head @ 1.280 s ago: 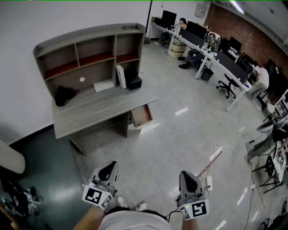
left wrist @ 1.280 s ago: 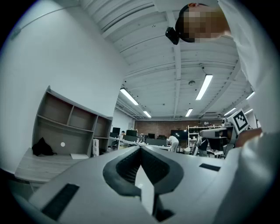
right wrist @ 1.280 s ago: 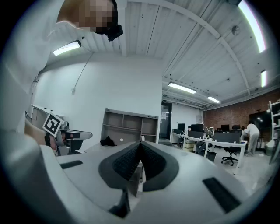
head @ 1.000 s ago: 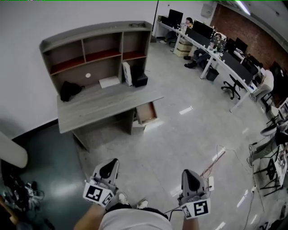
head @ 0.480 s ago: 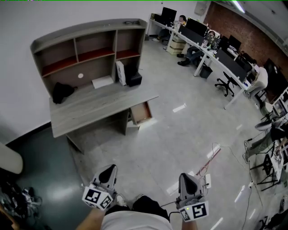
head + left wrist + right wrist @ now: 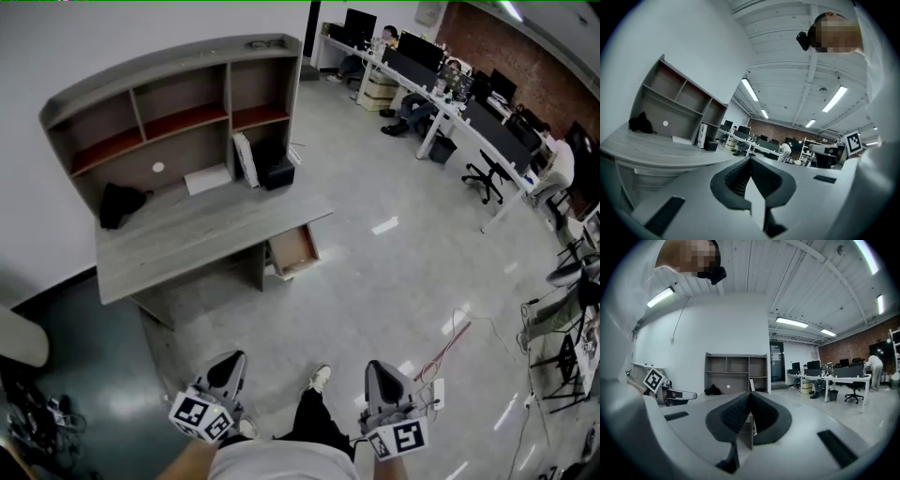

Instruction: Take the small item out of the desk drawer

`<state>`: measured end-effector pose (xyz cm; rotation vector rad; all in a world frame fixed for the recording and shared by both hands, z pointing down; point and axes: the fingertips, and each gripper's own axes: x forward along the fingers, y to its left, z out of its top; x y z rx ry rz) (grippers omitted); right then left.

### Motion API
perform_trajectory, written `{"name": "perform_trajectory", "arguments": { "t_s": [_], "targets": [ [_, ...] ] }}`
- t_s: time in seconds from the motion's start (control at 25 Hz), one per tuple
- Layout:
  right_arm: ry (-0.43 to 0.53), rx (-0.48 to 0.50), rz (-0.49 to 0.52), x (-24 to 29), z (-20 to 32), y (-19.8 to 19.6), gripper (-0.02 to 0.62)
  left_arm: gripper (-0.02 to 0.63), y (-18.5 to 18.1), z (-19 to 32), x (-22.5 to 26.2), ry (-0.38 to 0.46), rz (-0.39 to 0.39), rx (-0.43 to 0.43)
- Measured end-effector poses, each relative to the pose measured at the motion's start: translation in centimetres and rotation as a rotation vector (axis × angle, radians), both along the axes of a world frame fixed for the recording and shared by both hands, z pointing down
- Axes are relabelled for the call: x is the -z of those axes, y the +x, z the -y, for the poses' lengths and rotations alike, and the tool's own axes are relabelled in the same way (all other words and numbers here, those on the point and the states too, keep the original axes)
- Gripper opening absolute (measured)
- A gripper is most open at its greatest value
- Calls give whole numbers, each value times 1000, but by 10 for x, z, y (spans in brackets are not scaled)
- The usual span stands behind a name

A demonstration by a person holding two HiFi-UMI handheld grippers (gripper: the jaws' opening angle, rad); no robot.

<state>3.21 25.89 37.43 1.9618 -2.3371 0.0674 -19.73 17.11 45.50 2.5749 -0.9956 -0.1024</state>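
A grey desk with a shelf hutch stands against the white wall, some way ahead of me. Its drawer hangs open at the desk's right end; I cannot make out any small item in it from here. My left gripper and right gripper are held low at the bottom of the head view, far from the desk. Both are shut with nothing between the jaws. The left gripper looks past the desk on its left. The right gripper faces the hutch.
On the desk lie a black bag, a white sheet, an upright white item and a black box. Office desks with seated people fill the right. A cable lies on the floor. My foot is forward.
The view has shifted a little, and the desk now sits further left. A leg and shoe have swung forward between the grippers. Both grippers stay shut and low.
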Motion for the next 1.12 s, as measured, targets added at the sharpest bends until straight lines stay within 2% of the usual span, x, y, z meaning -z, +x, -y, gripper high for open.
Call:
{"name": "perform_trajectory", "arguments": {
  "t_s": [0.36, 0.56, 0.88, 1.12],
  "targets": [
    [3, 148, 19, 14, 141, 130, 21, 17, 116, 85, -20, -161, -8, 119],
    [-22, 204, 26, 4, 193, 188, 21, 17, 170, 134, -12, -168, -45, 192],
    [-16, 282, 60, 4, 237, 201, 21, 17, 200, 186, -1, -199, -126, 238],
    [-69, 296, 20, -7, 252, 193, 21, 17, 212, 210, -39, -298, -196, 219]
  ]
}}
